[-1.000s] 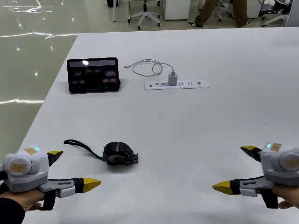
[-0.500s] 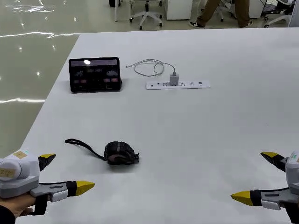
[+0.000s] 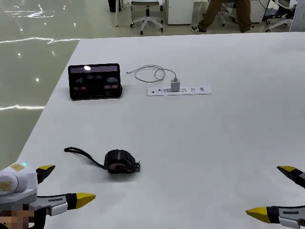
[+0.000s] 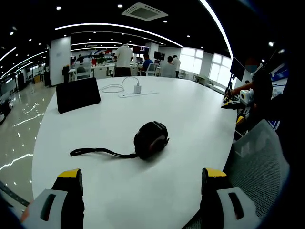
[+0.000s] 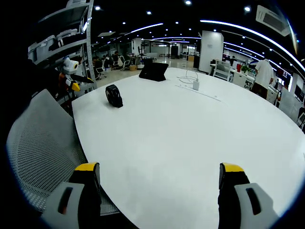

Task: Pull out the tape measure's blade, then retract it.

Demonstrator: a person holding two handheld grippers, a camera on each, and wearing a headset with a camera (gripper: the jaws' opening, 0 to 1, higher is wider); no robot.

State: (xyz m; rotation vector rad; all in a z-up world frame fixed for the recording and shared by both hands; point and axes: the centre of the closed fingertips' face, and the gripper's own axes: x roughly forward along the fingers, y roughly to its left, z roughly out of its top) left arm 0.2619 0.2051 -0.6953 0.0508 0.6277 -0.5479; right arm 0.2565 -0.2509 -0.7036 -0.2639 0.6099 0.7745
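A black tape measure (image 3: 121,161) lies on the white table (image 3: 200,124) with its black wrist strap (image 3: 82,154) trailing to the left; the blade is inside the case. The left gripper view has the tape measure (image 4: 151,139) just ahead of the jaws. My left gripper (image 3: 66,185) stands open at the table's near left corner, a short way from the case. My right gripper (image 3: 276,192) is open at the near right edge, far from the tape measure (image 5: 113,95). Neither holds anything.
A dark tablet (image 3: 94,81) stands propped at the far left of the table. A white power strip (image 3: 179,89) with a plugged charger and coiled cable (image 3: 150,73) lies beyond the middle. Office chairs and a person's legs (image 3: 224,13) are past the far edge.
Both grippers have drawn back toward the near edge and apart, the right one sliding partly out of the head view. The tape measure has not moved.
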